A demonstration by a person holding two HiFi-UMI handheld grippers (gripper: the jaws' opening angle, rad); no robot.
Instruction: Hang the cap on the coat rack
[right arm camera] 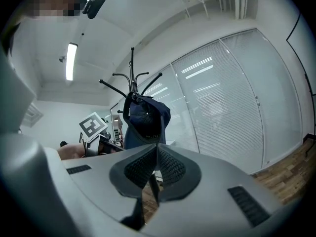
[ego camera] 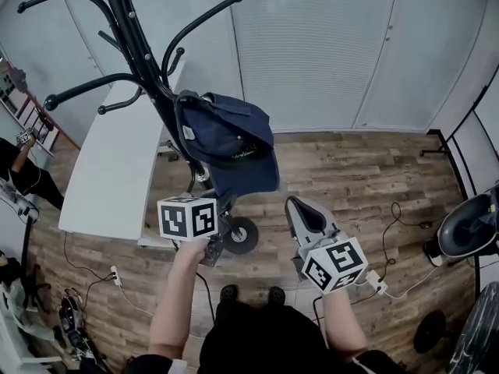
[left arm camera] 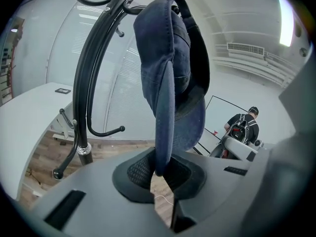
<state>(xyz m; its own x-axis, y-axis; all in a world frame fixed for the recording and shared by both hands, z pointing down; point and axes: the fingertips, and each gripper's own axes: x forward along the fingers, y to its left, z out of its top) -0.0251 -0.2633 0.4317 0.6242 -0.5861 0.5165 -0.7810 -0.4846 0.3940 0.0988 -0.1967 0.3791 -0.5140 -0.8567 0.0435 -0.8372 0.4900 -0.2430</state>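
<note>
Head view looks steeply down with the black metal coat rack (ego camera: 130,23) at 11 o'clock, left gripper view tilts up right against the navy fabric cap (left arm camera: 168,68), right gripper view faces up from farther off; all share both.

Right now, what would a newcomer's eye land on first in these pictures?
The navy cap draped against the black coat rack at centre, its lower edge pinched in the left gripper below. To the right, the right gripper hangs shut and empty.
</note>
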